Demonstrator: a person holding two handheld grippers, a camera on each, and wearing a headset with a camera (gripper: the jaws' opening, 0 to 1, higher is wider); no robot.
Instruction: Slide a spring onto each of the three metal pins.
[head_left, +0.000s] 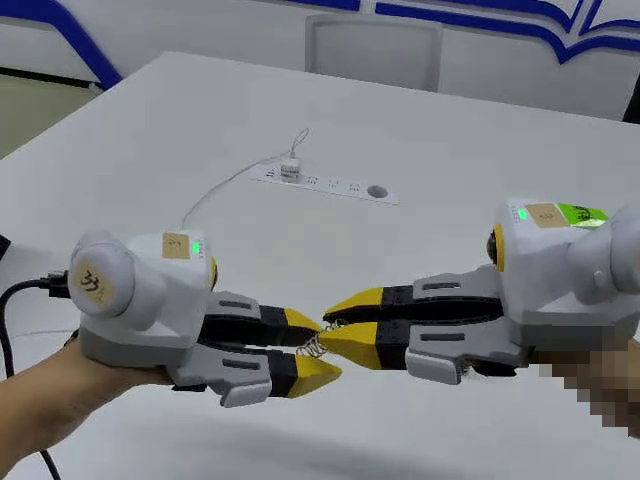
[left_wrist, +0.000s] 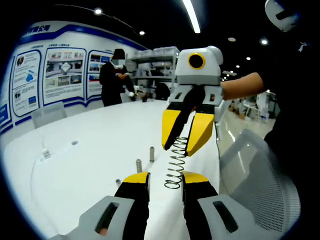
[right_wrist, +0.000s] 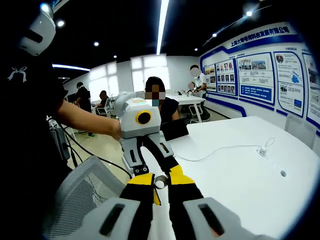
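Spring (left_wrist: 175, 165) hangs in the air between the two facing grippers, above the white worktop (left_wrist: 90, 145). Its near end sits between the jaws of the left gripper (left_wrist: 166, 179), which stand apart on either side and do not clearly touch it. Its far end is pinched in the narrowly parted yellow jaws of the right gripper (left_wrist: 180, 150). Beyond, metal pins (left_wrist: 139, 165) stand upright on the worktop.
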